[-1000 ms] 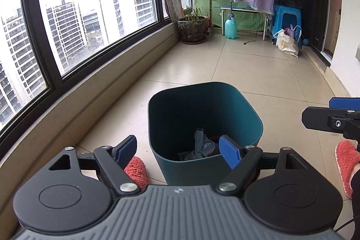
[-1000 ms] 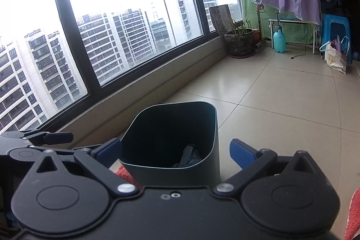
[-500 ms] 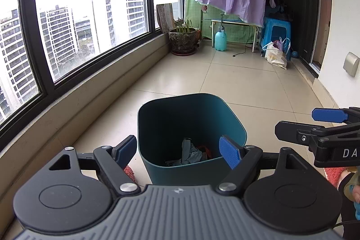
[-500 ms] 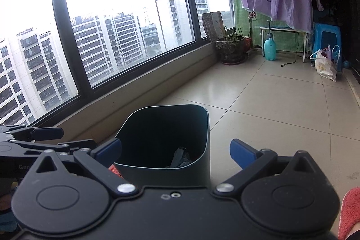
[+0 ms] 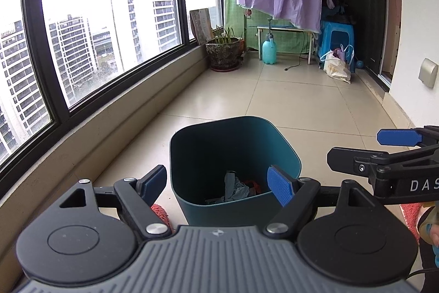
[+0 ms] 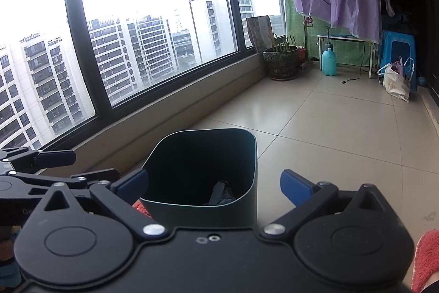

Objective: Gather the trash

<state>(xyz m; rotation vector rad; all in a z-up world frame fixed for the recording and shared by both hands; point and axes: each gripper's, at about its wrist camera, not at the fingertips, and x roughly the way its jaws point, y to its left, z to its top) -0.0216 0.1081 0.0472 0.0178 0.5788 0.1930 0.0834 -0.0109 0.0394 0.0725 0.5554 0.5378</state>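
Both grippers hang just above and behind the teal wastebasket that stands on the tiled balcony floor, close to the low wall under the windows. The left gripper has its blue pads spread wide with nothing between them, and the right gripper is likewise released and empty, its jaws set wider than the bin's near wall. Inside the bin lie a crumpled grey scrap and something red-orange beside it (too dim in the right wrist view to name more closely). No loose litter shows on the stretch of floor ahead, so my judgement is that the collecting is largely done, or that the next piece lies outside these views. If so, the step in hand is to look for what remains, and doing it well means lifting both grippers clear of the rim before swinging them, since the thin-walled basket would likely tip or slide on smooth tile if a finger caught it. Sweep the view along the wall base and toward the white plastic bag by the blue stool, keep the jaws parted for the next pick, and mind the red slippers close by on either side of the bin.
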